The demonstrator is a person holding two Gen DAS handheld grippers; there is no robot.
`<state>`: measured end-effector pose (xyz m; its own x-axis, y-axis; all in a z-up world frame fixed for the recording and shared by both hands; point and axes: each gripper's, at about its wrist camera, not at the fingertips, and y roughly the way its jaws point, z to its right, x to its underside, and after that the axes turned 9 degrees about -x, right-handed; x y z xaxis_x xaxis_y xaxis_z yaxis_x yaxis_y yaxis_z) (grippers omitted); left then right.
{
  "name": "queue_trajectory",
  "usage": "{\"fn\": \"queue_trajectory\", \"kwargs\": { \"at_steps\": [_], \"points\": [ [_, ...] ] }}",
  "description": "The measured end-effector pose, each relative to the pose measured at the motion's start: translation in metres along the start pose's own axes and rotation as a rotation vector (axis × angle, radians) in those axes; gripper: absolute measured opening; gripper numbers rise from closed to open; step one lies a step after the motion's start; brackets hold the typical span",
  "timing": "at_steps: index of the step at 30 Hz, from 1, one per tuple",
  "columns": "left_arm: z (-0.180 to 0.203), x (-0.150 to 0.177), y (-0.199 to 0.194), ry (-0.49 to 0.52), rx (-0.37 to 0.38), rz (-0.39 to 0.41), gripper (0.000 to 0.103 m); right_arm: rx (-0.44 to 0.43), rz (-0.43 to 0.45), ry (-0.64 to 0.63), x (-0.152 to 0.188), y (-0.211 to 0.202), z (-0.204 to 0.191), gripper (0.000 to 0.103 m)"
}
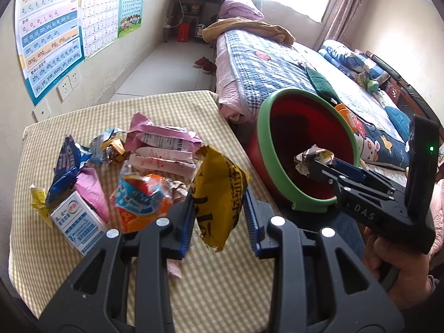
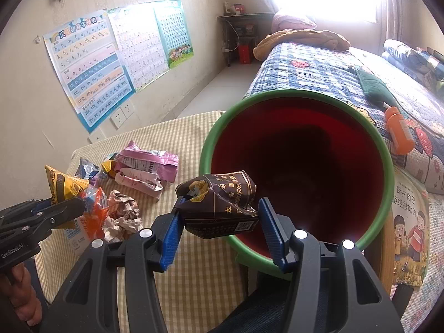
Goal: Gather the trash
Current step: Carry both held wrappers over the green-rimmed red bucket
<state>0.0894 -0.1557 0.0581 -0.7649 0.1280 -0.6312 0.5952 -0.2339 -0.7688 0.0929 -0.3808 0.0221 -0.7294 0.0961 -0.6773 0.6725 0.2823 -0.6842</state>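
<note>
The bin (image 2: 299,166) sits just off the table edge, mouth tilted toward the person, and both grippers need to end up over that mouth. The right gripper (image 2: 219,222) is nearer: in its own view the crushed dark box (image 2: 219,202) it carries hangs at the bin's near rim, w/ the red inside right behind it. Jaws are partway closed, blue pads pressing the box's two ends; the box's long side runs across, pad to pad. Box is dark brown w/ gold print, dented, one flap torn open.

The left gripper (image 1: 219,211) is farther off — above the checked table (image 1: 222,291), bin to its right and ahead. Its jaws are also partway closed, pinching a yellow wrapper (image 1: 219,194) that stands roughly upright between the pads, crumpled, black lettering, ragged lower edge hanging below the pads.

Judgement: right drops first, a short reach forward; left has to swing right across the table edge.

Rest of the trash — a pile of wrappers (image 1: 155,155) and a small white carton (image 1: 77,227) — lies on the table left of the bin.
</note>
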Motion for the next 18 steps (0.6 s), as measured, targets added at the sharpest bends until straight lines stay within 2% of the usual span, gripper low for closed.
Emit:
{"fn": "queue_trajectory", "kwargs": {
  "at_steps": [18],
  "points": [
    [0.076,-0.039,0.026,0.114,0.108,-0.009,0.032,0.094,0.03,0.075,-0.004,-0.018,0.07,0.052]
  ]
}}
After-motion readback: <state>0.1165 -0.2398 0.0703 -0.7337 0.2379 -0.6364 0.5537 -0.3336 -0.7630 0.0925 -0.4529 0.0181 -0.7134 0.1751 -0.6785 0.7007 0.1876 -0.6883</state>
